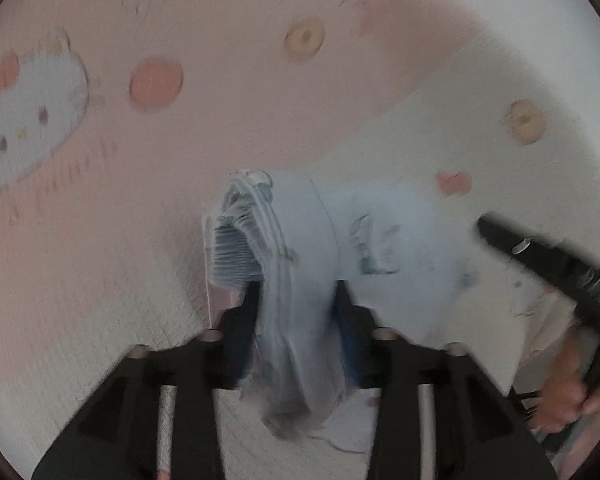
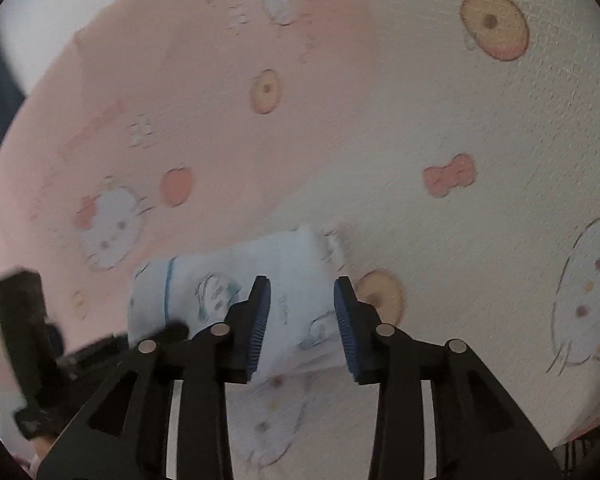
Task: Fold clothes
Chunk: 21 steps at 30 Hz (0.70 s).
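A small pale-blue garment (image 1: 380, 236) with a ribbed waistband and cartoon prints lies partly on the bed sheet. My left gripper (image 1: 294, 300) is shut on its bunched waistband end, and cloth hangs down between the fingers. In the right wrist view the same garment (image 2: 296, 280) lies folded flat on the sheet. My right gripper (image 2: 302, 300) is open just above its near edge, with nothing between the blue ribbed pads (image 2: 260, 320). The right gripper also shows in the left wrist view (image 1: 540, 252) at the garment's right end.
The pink and white bed sheet (image 1: 220, 120) with cat faces, bows and doughnut prints covers the whole surface (image 2: 380, 160). The person's hand (image 1: 564, 392) shows at the lower right. The left gripper's body (image 2: 24, 344) is at the left edge.
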{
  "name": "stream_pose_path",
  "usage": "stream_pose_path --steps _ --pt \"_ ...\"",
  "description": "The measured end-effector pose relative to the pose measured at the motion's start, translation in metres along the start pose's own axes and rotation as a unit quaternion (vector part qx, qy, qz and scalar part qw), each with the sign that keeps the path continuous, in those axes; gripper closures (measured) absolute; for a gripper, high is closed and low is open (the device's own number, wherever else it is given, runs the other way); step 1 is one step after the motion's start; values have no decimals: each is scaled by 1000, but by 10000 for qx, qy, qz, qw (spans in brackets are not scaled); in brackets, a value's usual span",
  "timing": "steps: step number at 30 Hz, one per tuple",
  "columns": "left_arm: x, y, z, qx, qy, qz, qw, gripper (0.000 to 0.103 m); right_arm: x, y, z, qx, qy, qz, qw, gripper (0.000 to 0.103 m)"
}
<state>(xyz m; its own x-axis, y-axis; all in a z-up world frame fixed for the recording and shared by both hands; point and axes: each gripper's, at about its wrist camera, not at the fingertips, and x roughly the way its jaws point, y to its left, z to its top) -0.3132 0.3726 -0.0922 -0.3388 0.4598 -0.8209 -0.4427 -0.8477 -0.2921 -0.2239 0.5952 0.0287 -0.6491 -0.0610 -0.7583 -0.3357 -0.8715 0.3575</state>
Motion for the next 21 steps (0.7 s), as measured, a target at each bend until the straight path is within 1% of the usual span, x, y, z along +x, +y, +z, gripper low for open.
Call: stream_pose_path --steps 2,3,4,7,9,10,11,13,14,16,18,20,21 --pt "-5 3 3 34 3 -92 10000 56 3 -3 6 -37 11 -80 10000 68" --pt "-15 3 4 83 -146 -40 9999 54 4 -4 8 -60 26 -92 9999 68" --pt "-25 3 5 141 -313 41 9994 52 3 -4 6 -118 85 -11 9999 68" --pt "-60 -1 5 449 -887 512 9937 52 5 8 -2 -447 329 176 9983 68" --pt "-66 -9 5 714 -966 446 9918 55 11 16 -8 -703 501 175 9961 68" --pt "-66 -14 4 858 -946 389 9910 61 13 15 -14 -773 586 142 9952 68" --pt "-59 -21 3 1024 -801 313 9910 62 15 15 -18 -834 662 104 9943 68" --pt "-42 -33 3 1339 -613 370 9884 64 23 15 -21 -902 758 -7 9930 67" --pt "-31 -37 3 1494 -534 471 9862 64 27 15 -23 -935 805 -62 9923 67" --pt "-18 -37 9 1536 -385 622 9854 64 34 15 -25 -993 891 -159 9909 67" --pt "-8 -31 22 1419 -139 724 9871 64 35 13 -24 -976 895 -149 9911 66" --pt "-3 -20 25 1278 5 677 9895 63 37 14 -24 -1002 910 -148 9907 66" --pt "-2 -17 27 1220 65 651 9904 62 37 15 -24 -1033 921 -156 9902 66"
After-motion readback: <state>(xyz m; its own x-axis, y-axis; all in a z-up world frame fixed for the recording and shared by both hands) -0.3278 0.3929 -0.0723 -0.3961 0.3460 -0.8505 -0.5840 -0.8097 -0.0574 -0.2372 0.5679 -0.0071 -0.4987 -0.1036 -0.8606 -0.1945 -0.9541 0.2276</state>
